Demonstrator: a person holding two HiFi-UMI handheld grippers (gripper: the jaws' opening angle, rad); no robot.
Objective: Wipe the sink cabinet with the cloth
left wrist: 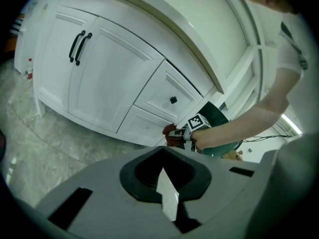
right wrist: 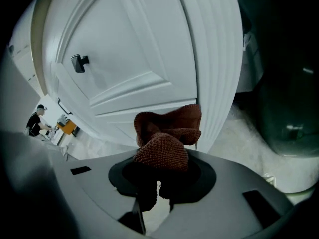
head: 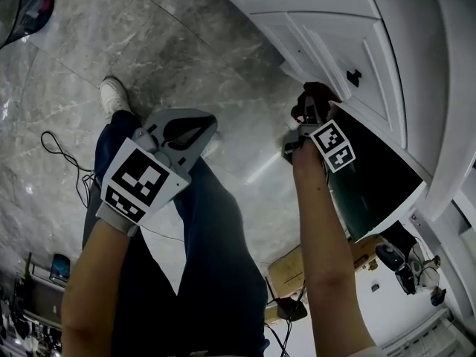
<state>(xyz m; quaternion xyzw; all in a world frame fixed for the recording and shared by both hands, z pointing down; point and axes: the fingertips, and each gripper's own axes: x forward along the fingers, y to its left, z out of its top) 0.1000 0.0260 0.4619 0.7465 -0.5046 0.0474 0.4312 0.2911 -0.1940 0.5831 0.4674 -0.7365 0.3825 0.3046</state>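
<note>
A rust-red knitted cloth (right wrist: 167, 133) is bunched in my right gripper (right wrist: 158, 183), which is shut on it. The cloth presses against the fluted corner post (right wrist: 214, 73) of the white sink cabinet (left wrist: 114, 78), just below a drawer with a black knob (right wrist: 79, 62). In the head view the right gripper (head: 309, 117) is at the cabinet's lower corner, with the cloth (head: 320, 94) at its tip. My left gripper (head: 186, 132) hangs over the person's leg, well away from the cabinet. Its jaws are shut and hold nothing.
A dark green bin (head: 372, 184) stands right beside the cabinet corner and the right arm. Black double-door handles (left wrist: 79, 46) are further left on the cabinet. Cables (head: 63, 155) trail on the marble floor, and a cardboard box (head: 286, 270) sits behind the legs.
</note>
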